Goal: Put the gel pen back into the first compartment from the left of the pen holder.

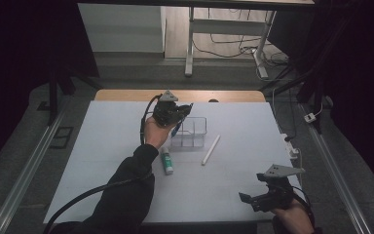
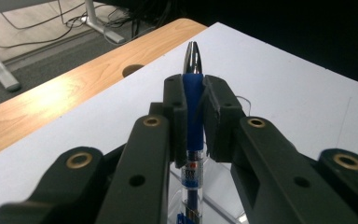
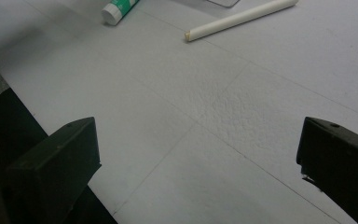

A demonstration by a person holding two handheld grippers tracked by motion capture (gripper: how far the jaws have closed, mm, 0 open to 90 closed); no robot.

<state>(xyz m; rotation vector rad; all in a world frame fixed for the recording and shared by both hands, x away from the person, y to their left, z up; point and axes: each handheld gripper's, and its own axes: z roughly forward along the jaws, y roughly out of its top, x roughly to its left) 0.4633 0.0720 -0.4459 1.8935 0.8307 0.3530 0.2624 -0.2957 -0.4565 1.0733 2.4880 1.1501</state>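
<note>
Your left tool (image 1: 175, 113) was closed on a blue pen (image 2: 193, 100), its two black jaws clamped on the blue grip section with the silver tip standing out beyond them; the clear barrel ran back between the jaws toward the camera. In the high view that tool hung above the left edge of a clear plastic organiser (image 1: 191, 134), which stood on the white worktop (image 1: 117, 141) with the wooden strip (image 1: 126, 95) behind it. A glue stick (image 1: 166, 162) with a green label and white cap lay on the worktop just in front of the organiser, near your left forearm. A white tube (image 1: 211, 149) lay at a slant to the right of the organiser, apart from it. Your right tool (image 1: 253, 199) rested near the front right corner of the worktop, well apart from all items, its jaws spread wide with nothing between them.
</note>
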